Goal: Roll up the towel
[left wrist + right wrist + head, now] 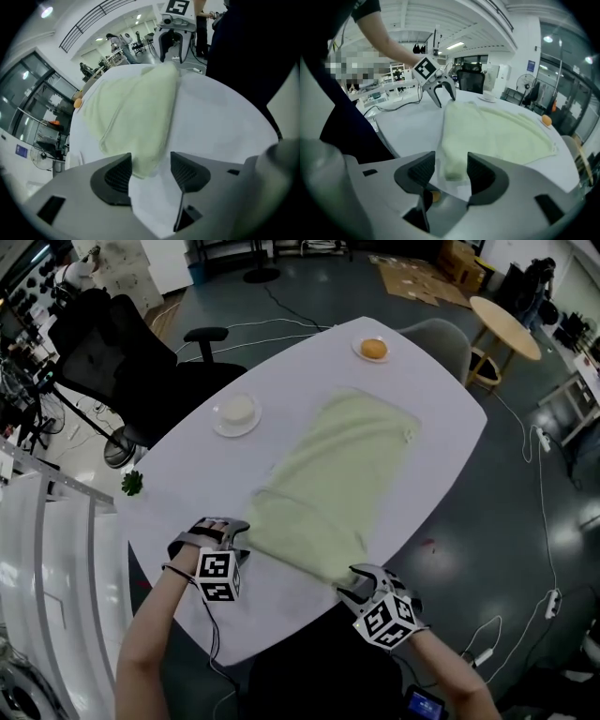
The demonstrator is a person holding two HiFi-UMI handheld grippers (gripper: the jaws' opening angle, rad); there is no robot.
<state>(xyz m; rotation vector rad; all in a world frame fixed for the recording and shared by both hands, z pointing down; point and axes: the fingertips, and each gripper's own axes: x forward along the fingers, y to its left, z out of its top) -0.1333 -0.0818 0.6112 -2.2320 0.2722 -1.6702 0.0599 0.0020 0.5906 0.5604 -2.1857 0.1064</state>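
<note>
A pale green towel lies diagonally across the white oval table, its near end folded over into a thick edge. My left gripper rests at that edge's left corner, my right gripper at its right corner. In the left gripper view the jaws stand open around the towel's corner, with bare table beside it. The right gripper view shows my right gripper open, the folded end of the towel loose between the pads. The left gripper is seen across the towel there.
A white plate with a pale round thing sits left of the towel, and a plate with an orange thing at the far end. A small green sprig lies near the left edge. A black office chair stands at the table's left.
</note>
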